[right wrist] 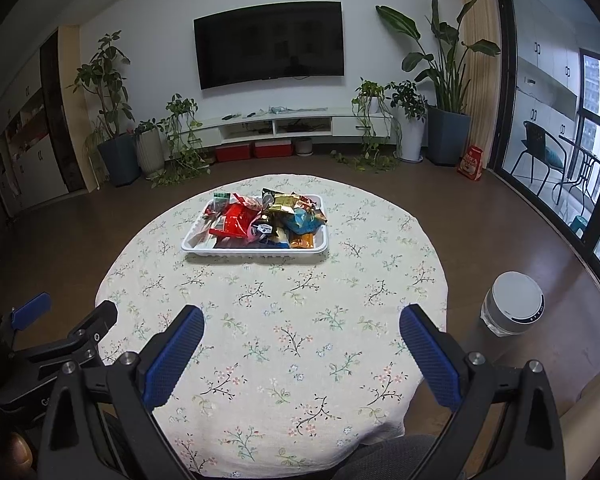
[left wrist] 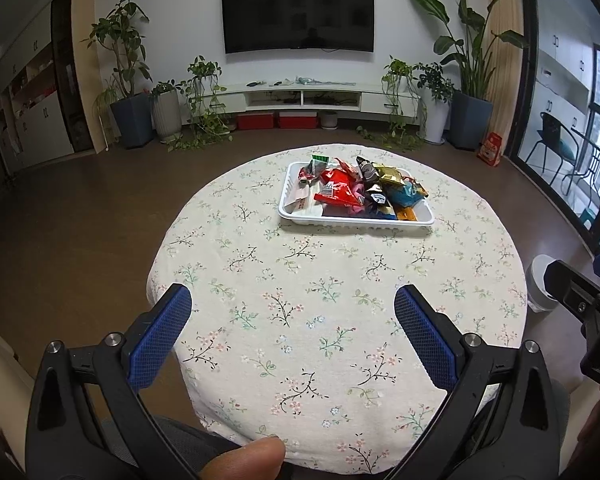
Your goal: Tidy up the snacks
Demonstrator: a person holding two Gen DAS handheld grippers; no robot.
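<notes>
I see both claws spread apart, empty: left claw (left wrist: pixel 292 300), right claw (right wrist: pixel 302 316). White tray (left wrist: pixel 356 222) of snacks (left wrist: pixel 360 190) at 12 o'clock on desk (left wrist: pixel 300 340).

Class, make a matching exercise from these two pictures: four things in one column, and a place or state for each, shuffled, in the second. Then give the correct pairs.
1. white tray
2. television
3. white bin
4. left gripper

A. on the floor beside the table
B. fingers wide apart, holding nothing
C. on the wall
D. on the tablecloth, piled with snack packets

Pairs: 1-D, 2-C, 3-A, 4-B
</notes>
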